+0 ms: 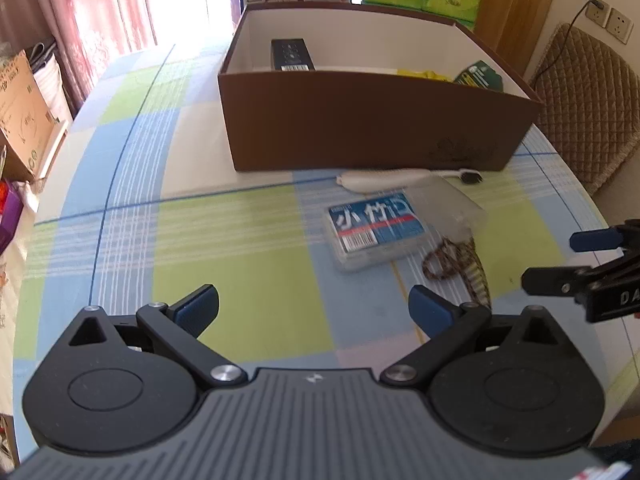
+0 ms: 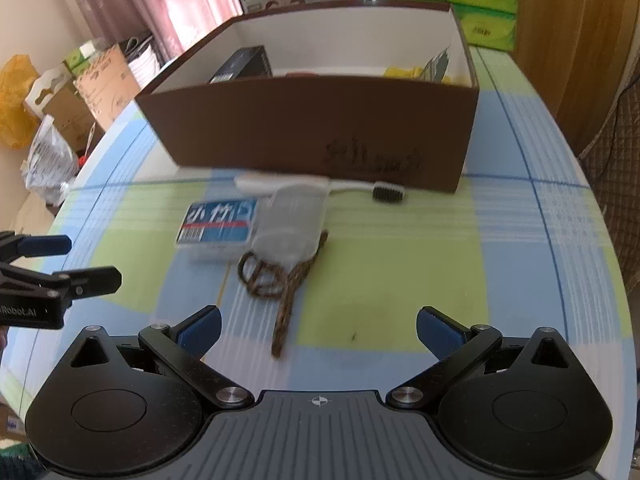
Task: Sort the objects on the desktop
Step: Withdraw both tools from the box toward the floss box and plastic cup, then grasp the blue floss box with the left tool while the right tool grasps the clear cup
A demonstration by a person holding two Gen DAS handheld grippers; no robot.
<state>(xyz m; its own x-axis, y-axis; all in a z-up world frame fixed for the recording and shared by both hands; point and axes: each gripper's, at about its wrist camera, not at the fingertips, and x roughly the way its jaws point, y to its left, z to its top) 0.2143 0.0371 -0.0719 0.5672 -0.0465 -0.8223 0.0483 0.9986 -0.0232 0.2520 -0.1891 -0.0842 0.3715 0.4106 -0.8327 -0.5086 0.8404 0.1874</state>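
On a checked tablecloth point(image 2: 500, 264), the left gripper point(image 1: 314, 312) hovers with fingers spread and empty. Ahead lie a blue-labelled case point(image 2: 218, 226), a clear plastic case point(image 2: 290, 224) and a brown cord point(image 2: 280, 288), clustered before the brown box point(image 2: 320, 128). The white toothbrush point(image 2: 316, 186) lies along the box's front, bristles pointing right; light and stiff, it looks easiest taken at the handle. The right gripper point(image 2: 318, 330) is likewise spread, holding nothing.
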